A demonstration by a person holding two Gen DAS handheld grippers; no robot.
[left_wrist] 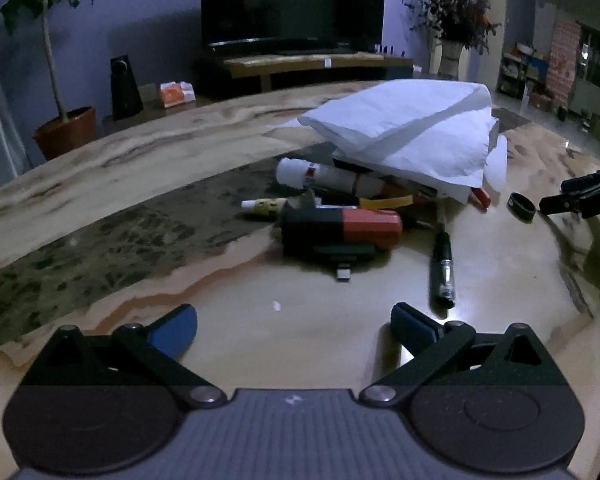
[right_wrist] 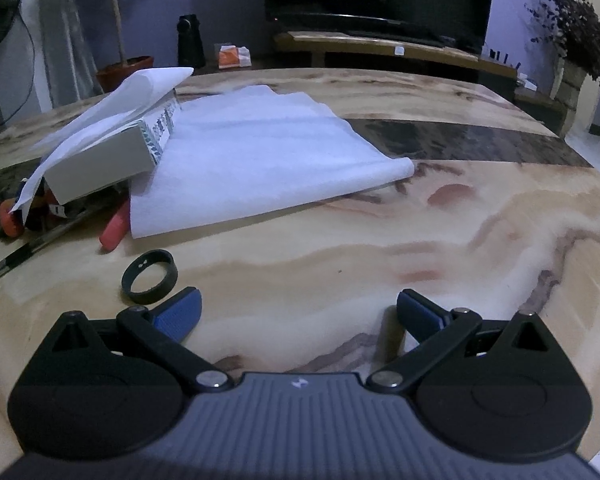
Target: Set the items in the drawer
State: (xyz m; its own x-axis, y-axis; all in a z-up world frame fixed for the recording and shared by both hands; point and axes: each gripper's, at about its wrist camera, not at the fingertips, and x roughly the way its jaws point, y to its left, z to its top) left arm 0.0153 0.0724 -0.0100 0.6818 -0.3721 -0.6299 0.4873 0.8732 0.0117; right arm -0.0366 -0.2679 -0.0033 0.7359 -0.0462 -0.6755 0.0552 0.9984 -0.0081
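Left claw [left_wrist: 294,326] and right claw [right_wrist: 298,310]: jaws apart, empty, above the table [right_wrist: 420,240]. Step: first pick. Next: right claw closes on black ring [right_wrist: 150,276] at ten o'clock.

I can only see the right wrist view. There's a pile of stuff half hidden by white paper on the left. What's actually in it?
Observer: From the left wrist view, a black-and-red block-shaped gadget lies on the table in front of the white paper, and a white tube sticks out from under it.
Operator: And where's the other hand-held gripper?
Observer: The left hand-held gripper is open and holds nothing, with bare tabletop between it and the gadget.
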